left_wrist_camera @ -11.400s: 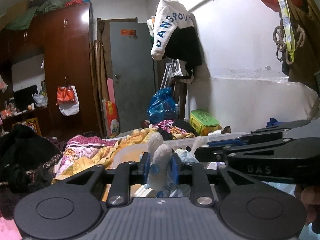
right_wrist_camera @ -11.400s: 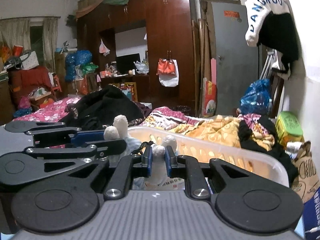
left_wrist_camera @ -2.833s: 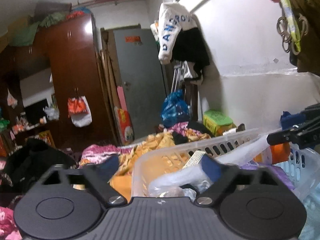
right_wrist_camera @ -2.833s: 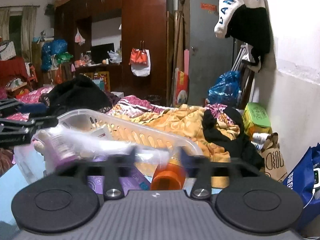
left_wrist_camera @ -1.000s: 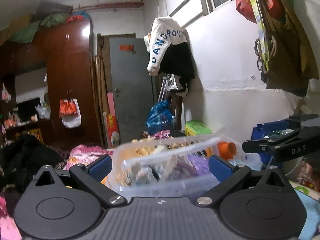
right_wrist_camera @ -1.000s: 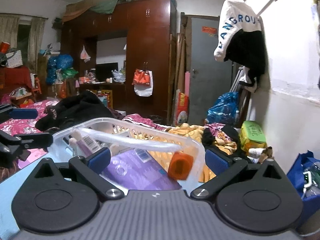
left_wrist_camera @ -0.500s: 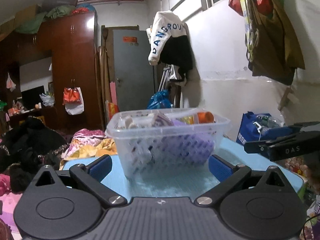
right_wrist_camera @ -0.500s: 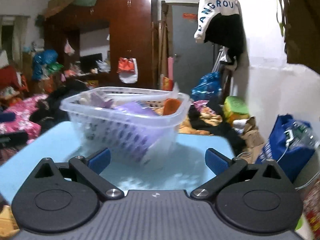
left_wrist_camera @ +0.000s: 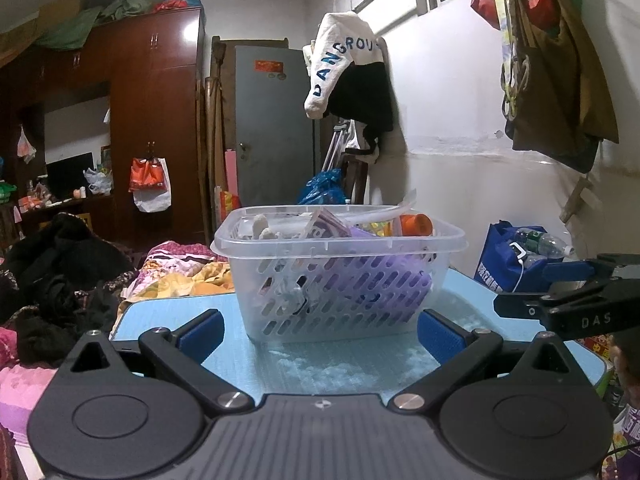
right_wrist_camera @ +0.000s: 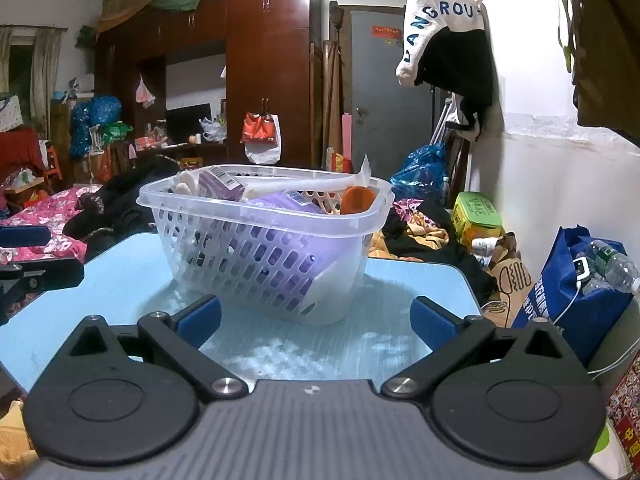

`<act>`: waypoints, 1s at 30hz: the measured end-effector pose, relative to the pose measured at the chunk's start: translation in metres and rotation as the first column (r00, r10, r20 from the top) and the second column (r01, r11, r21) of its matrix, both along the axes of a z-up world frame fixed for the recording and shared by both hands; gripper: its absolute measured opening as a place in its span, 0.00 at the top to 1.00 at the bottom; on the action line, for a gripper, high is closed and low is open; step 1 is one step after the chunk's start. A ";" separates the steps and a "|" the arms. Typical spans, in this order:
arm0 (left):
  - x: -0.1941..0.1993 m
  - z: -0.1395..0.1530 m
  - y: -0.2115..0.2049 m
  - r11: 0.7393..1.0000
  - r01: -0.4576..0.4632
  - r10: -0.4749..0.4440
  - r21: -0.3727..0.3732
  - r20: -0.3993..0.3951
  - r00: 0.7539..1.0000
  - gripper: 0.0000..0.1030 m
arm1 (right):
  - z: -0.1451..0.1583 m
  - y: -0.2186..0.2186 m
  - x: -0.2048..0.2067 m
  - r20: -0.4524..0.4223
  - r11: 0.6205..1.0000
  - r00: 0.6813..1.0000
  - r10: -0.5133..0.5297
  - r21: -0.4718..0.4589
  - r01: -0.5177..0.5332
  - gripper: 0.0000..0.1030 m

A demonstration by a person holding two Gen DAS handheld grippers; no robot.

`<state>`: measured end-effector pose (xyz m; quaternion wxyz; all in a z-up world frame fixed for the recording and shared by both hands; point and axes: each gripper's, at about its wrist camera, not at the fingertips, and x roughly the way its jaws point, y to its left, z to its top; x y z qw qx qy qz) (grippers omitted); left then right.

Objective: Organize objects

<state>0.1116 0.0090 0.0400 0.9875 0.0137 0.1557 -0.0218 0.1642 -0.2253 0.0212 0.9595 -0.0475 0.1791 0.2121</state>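
**Entry: filled basket on blue table, both tongs idle**

Item: one clear perforated basket (left_wrist_camera: 340, 280), being shown at the centre of both views, standing upright on the light blue table (left_wrist_camera: 352, 364). Contents being recorded: a purple pack (right_wrist_camera: 280, 240) pressed against the slotted wall, a small purple box (right_wrist_camera: 220, 186), an orange cap (right_wrist_camera: 358, 199), a long white tube (right_wrist_camera: 304, 184) lying across the rim, and pale soft pieces at the far left corner (too small to be identified).

Progress: the collecting is being judged as essentially done, since nothing loose is being seen on the visible table top around the basket. What may be left is only a final positioning of the basket, if any is being required.

Tongs: the left gripper (left_wrist_camera: 320, 330) is being held spread wide, nothing between its blue pads (left_wrist_camera: 200, 334). The right gripper (right_wrist_camera: 318, 320) is likewise being held wide and empty.

Relation: the basket is being framed just beyond and between the fingertips in each view, apart from them, with bare table between. In the left view the right gripper is being seen at the right edge, well to the side of the basket.
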 end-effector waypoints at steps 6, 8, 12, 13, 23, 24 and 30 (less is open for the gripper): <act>0.000 -0.001 -0.001 1.000 0.000 0.000 -0.003 -0.005 1.000 0.00 | -0.002 0.000 -0.006 0.007 1.000 1.000 0.002 -0.005 -0.002 0.00; -0.001 -0.001 -0.001 1.000 0.002 -0.002 -0.003 -0.006 1.000 0.00 | -0.002 0.001 -0.007 0.008 1.000 1.000 0.002 -0.005 -0.002 0.00; -0.001 0.000 -0.003 1.000 0.004 -0.004 -0.003 -0.007 1.000 0.00 | -0.001 0.003 -0.010 0.011 1.000 1.000 0.001 -0.004 -0.001 0.00; -0.001 0.000 -0.003 1.000 0.005 -0.005 -0.003 -0.006 1.000 0.00 | -0.001 0.003 -0.010 0.012 1.000 1.000 0.000 -0.005 0.000 0.00; -0.001 -0.001 -0.003 1.000 0.004 -0.004 -0.008 -0.011 1.000 0.00 | 0.001 0.002 -0.012 0.015 1.000 1.000 -0.003 0.000 0.003 0.00; -0.001 -0.002 -0.004 1.000 0.004 -0.004 -0.008 -0.012 1.000 0.00 | 0.001 0.002 -0.012 0.014 1.000 1.000 -0.002 0.002 0.002 0.00; 0.000 -0.003 -0.005 1.000 0.006 -0.006 -0.009 -0.015 1.000 0.00 | 0.002 0.001 -0.013 0.013 1.000 1.000 -0.004 0.001 0.004 0.00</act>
